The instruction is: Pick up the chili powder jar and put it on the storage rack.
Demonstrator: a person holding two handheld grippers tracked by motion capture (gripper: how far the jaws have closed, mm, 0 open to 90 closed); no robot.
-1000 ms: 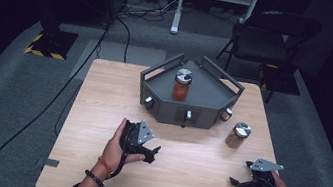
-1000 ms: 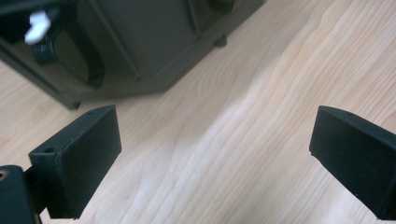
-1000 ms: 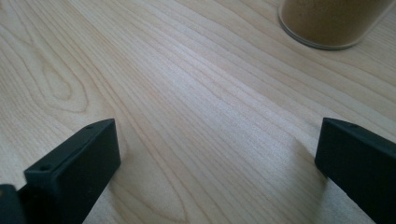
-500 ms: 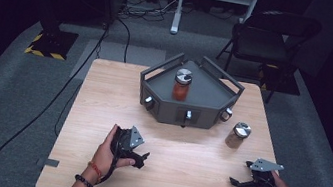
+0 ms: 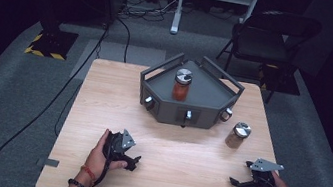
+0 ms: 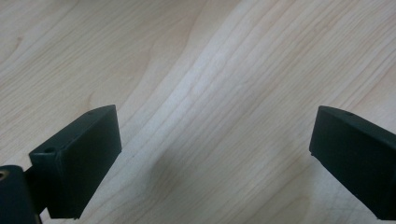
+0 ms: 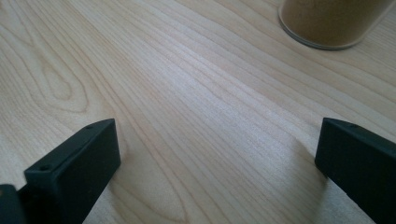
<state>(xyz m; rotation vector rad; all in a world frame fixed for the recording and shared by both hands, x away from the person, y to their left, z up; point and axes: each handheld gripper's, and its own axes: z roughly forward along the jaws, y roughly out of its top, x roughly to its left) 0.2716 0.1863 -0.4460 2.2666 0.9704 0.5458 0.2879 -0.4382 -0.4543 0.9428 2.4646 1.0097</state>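
Observation:
A jar of red-orange contents with a silver lid (image 5: pixel 181 85) stands inside a dark grey angular rack (image 5: pixel 212 112) at the table's far middle. A second jar with brown contents and a silver lid (image 5: pixel 238 135) stands on the wood right of the rack; its base (image 7: pixel 331 21) shows at the top of the right gripper view. My left gripper (image 5: pixel 130 160) rests low over the near left of the table, open, with bare wood between its jaws (image 6: pixel 212 154). My right gripper (image 5: pixel 239 178) lies at the near right, open, holding nothing (image 7: pixel 217 158).
The wooden table (image 5: pixel 103 93) stands on grey carpet. A black folding chair (image 5: pixel 269 39) is behind it at the right. Cables (image 5: pixel 71 93) run along the floor at the left. A yellow-and-black striped base (image 5: pixel 48 47) sits at the far left.
My left hand and gripper have drawn back toward the table's near edge and a little left. The right gripper and both jars have stayed put.

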